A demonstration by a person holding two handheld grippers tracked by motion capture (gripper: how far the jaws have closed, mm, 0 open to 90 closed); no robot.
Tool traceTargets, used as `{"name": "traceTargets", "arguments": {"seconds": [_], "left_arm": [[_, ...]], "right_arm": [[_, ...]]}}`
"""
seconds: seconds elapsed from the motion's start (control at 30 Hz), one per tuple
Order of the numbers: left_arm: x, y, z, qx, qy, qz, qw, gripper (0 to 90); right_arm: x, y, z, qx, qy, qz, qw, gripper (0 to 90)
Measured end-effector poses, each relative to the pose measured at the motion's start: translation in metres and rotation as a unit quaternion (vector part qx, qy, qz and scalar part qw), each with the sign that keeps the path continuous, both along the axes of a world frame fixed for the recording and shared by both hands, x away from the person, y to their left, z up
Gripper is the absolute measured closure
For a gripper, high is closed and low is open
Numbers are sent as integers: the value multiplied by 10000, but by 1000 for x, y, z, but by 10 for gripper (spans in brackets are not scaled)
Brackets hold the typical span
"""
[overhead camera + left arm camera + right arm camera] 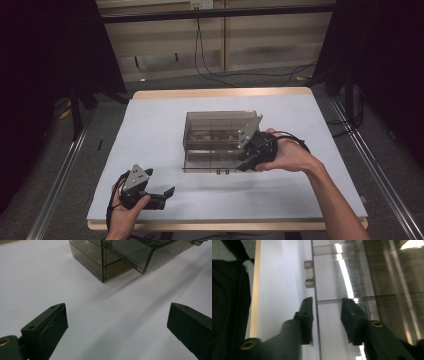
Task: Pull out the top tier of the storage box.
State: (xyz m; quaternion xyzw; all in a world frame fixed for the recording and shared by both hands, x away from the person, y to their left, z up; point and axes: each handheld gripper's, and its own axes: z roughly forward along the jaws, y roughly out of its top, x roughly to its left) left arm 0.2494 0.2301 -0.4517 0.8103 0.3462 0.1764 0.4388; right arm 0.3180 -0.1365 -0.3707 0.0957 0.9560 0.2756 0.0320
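A smoky see-through drawer box (215,131) stands at the middle of the white table (150,130). Its bottom drawer (210,162) sticks out a little toward the person, with two small knobs (309,273) on its front. My right gripper (244,161) is at the drawer's right front corner. In the right gripper view its jaws (327,308) stand open astride the drawer's thin front panel (329,287), one outside and one inside, with a gap on the inner side. My left gripper (167,194) is open near the front left of the table, its jaws (117,322) wide apart over bare table, the box (112,257) beyond them.
The table's wooden edge (220,93) runs along the far side, with cables on the floor (215,75) behind. Metal rails (60,180) flank both sides. The person's right forearm (335,200) crosses the front right of the table.
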Motion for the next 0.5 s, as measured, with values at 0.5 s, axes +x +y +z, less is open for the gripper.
{"name": "traceTargets", "arguments": {"seconds": [0.5], "left_arm": [[2,0,-1,-20,33,36,10000,30]], "right_arm": [[-22,-47,1,1339,-387,-1357,9809,245]]}}
